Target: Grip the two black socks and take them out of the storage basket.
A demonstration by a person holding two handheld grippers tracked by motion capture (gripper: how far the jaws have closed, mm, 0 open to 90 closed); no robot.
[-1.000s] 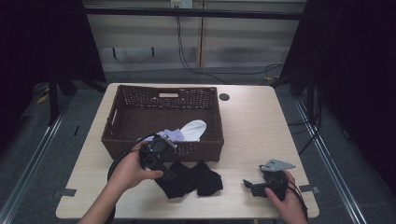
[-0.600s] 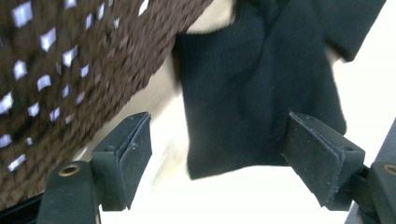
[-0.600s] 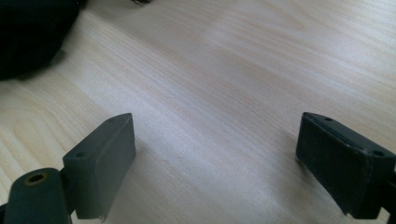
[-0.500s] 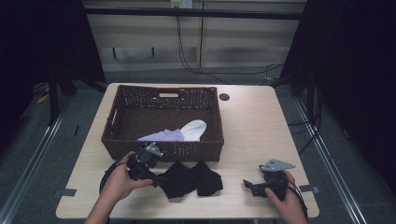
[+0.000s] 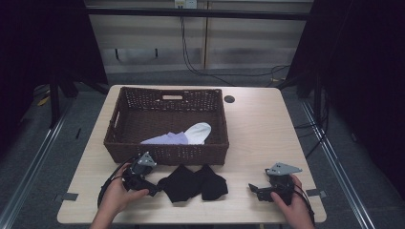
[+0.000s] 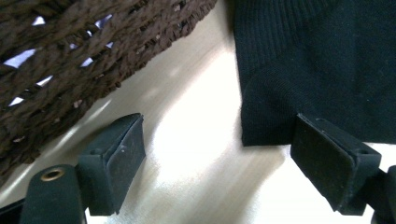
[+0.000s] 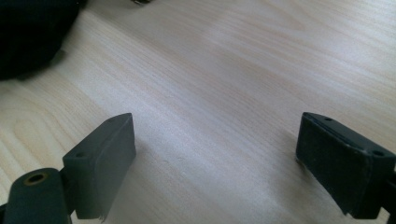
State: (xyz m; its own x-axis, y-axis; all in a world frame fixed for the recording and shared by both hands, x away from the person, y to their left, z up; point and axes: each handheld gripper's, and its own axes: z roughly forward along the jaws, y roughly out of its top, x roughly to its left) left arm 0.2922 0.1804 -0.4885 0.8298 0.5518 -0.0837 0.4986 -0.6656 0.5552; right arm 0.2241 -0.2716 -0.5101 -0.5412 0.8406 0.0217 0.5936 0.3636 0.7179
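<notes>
Black sock [image 5: 193,182] edge sits just inside the wide-open left claw [image 5: 152,190].

I am working in what looks like a lab or recording studio: black curtains [image 5: 43,43] flank a lone wooden surface [image 5: 267,129], cables [image 5: 200,62] hang down the back wall, and floor rails [image 5: 36,157] run alongside.

— How many socks on the table?
— Two black socks [image 5: 193,182], lying together in front of the basket.
— And inside it?
— One basket [image 5: 125,117], two pieces in it: one white sock [image 5: 198,131], one lilac cloth [image 5: 166,139].
— Tools?
— Two grippers, the left gripper [image 5: 152,187] and the right gripper [image 5: 253,189], one per hand, on one table [image 5: 258,129].
</notes>
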